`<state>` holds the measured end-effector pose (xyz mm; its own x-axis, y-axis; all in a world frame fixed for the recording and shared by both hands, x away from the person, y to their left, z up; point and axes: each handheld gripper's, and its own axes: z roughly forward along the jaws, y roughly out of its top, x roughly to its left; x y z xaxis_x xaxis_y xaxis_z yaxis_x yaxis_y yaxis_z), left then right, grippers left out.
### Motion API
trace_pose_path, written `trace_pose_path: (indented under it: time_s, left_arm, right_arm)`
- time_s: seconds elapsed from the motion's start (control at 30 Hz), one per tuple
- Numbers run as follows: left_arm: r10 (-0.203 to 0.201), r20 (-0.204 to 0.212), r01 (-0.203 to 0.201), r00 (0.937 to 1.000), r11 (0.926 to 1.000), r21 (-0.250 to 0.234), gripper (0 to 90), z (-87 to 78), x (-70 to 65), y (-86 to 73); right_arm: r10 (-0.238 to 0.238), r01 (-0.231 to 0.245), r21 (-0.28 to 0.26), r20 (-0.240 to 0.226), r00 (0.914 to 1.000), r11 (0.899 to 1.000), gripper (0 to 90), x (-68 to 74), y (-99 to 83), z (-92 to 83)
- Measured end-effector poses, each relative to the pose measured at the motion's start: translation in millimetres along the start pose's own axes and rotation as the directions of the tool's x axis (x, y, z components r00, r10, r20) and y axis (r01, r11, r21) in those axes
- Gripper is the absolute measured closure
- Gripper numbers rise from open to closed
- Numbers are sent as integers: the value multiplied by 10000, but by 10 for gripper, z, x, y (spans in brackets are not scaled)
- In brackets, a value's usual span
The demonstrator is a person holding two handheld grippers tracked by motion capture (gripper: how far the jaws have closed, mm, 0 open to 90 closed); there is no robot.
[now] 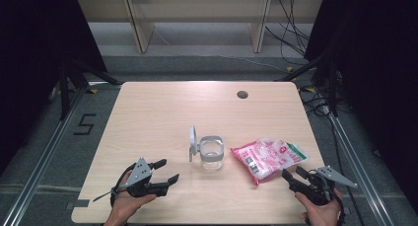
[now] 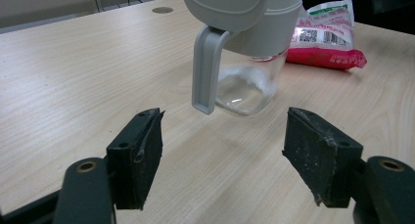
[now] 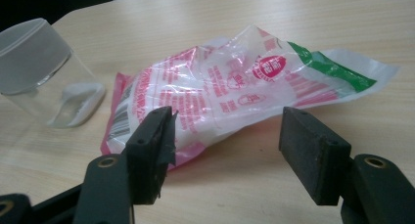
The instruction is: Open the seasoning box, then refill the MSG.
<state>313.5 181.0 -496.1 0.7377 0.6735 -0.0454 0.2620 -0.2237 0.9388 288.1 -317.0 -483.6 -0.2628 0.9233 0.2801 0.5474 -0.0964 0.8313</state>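
A clear jar (image 1: pixel 212 156) with a grey collar stands at the table's middle, its grey flip lid (image 1: pixel 192 139) raised on the left; a little white residue lies in its bottom (image 2: pixel 244 84). To its right lies a flat pink, white and green plastic bag (image 1: pixel 268 157). My left gripper (image 1: pixel 166 170) rests open near the front left, pointing at the jar (image 2: pixel 254 53), nothing between its jaws. My right gripper (image 1: pixel 294 174) stands open at the front right, its jaws just short of the bag's (image 3: pixel 235 92) near edge and apart from it.
A round cable hole (image 1: pixel 242 94) sits near the table's far edge. Black stands and cables flank the table on both sides, and wooden furniture legs stand beyond it. Bare wood (image 1: pixel 157 117) spreads across the far half.
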Motion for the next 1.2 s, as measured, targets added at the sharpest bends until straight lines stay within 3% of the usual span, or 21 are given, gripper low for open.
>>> trace_pose_path:
  time_s: [0.07,0.13,0.17,0.27,0.37,0.4,0.43,0.47,0.57,0.6,0.67,0.7,0.83,0.87,0.9,0.93,0.97,1.03,1.07,1.13,1.2]
  left_arm:
    - [8,3,-8,10000,10000,-27,302,-2,-1,2]
    - [-39,-8,39,10000,10000,-38,302,-4,-2,-2]
    - [48,15,-48,10000,10000,-35,302,-3,3,-1]
    - [35,2,-35,10000,10000,-14,302,-1,-3,0]
    - [10,8,-10,10000,10000,3,302,0,-6,0]
    - [-21,-7,21,10000,10000,-17,302,0,-7,-2]
    - [13,21,-13,10000,10000,1,302,2,-5,-3]
    - [40,-55,-40,10000,10000,67,302,-2,-12,0]
    - [7,79,-7,10000,10000,-88,302,12,-25,4]
    - [23,95,-22,10000,9999,-106,301,10,-27,3]
    - [48,71,-48,10000,10000,-76,301,5,-21,3]
    - [64,41,-64,10000,10000,-4,302,-1,-17,-1]
    - [94,-24,-94,10000,9999,51,301,-9,-33,2]
    - [262,-23,-261,9997,9996,131,302,-13,-28,5]
    - [146,89,-146,9999,9999,51,302,1,-35,0]
    - [336,78,-337,9994,9994,50,302,4,-24,0]
    - [308,74,-308,9995,9995,76,302,8,-27,-3]
    - [185,10,-185,9998,9998,112,301,7,-38,-9]
    - [243,-18,-243,9997,9996,160,302,4,-36,-7]
    - [349,31,-350,9994,9993,161,302,5,-33,-5]
    - [133,60,-134,9999,9998,119,302,17,-47,-19]
  right_arm:
    - [321,-321,104,-67,9995,9994,378,-5,-17,14]
    - [119,-120,118,40,9999,9999,371,-23,-14,20]
    - [630,-625,270,-178,9979,9977,362,-3,-24,26]
    - [205,-208,332,77,9998,9992,357,-40,-28,34]
    - [846,-843,372,-75,9964,9957,349,-23,-39,53]
    - [532,-527,267,-173,9984,9983,347,-63,-41,67]
    - [713,-710,266,-98,9974,9971,346,-55,-44,70]
    - [464,-463,215,-59,9989,9987,345,-83,-46,84]
    - [900,-896,395,-84,9959,9952,341,-71,-54,84]
    - [598,-594,327,-117,9981,9977,333,-95,-46,92]
    - [602,-589,582,-210,9980,9966,319,-97,-42,109]
    - [376,-368,517,-139,9992,9980,320,-104,-41,115]
    - [562,-551,449,-231,9982,9975,319,-80,-37,142]
    - [430,-421,454,-189,9989,9981,319,-86,-32,140]
    - [1052,-1031,577,-343,9939,9930,319,-49,-32,140]
    - [512,-492,465,-420,9978,9977,319,-103,-30,165]
    - [842,-831,755,-114,9964,9937,319,-73,-27,157]
    - [642,-627,513,-277,9976,9967,318,-99,-27,217]
    - [1137,-1108,737,-362,9929,9911,318,-68,-11,207]
    - [792,-776,470,-347,9963,9959,313,-96,9,263]
    - [1021,-999,605,-341,9942,9932,307,-77,16,263]
